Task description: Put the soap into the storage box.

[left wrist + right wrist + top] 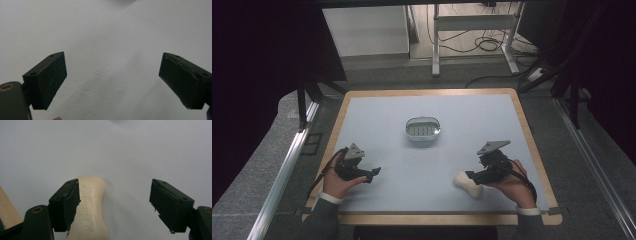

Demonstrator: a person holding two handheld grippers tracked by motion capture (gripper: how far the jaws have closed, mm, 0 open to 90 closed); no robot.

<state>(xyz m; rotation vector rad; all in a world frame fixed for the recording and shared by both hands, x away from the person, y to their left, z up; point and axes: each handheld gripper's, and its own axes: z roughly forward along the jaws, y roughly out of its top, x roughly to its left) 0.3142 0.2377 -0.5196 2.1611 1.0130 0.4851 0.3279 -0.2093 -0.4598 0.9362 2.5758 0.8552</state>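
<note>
Cream-coloured bar of soap (468,184), waisted in the middle, lies on the pale grey table mat (427,160) directly ahead of the right gripper (468,176), at its jaw tips, in the high view; a hand (512,187) grips that tool from behind, and a grey three-cornered plate (493,146) rides on top of it. Well beyond the jaws of both tools, toward the far side of the mat, stands an oval metal soap dish (422,129) with a slotted floor. The left gripper (373,173) sits well apart from the soap, jaw tips pointing across the mat toward the right-hand tool, held by the other hand (337,182). Left gripper view: the left gripper (112,77) stands wide, bare mat between the pads and beyond them. Right gripper view: the right gripper (115,205) stands apart with the soap (91,207) in the gap, lengthwise along the tool, embossed lettering on its top face; the bar lies against the left-hand pad, while the other pad is well clear of it, so the bar is not clamped. A strip of the wooden table edge (7,210) shows beside the left-hand jaw.
</note>
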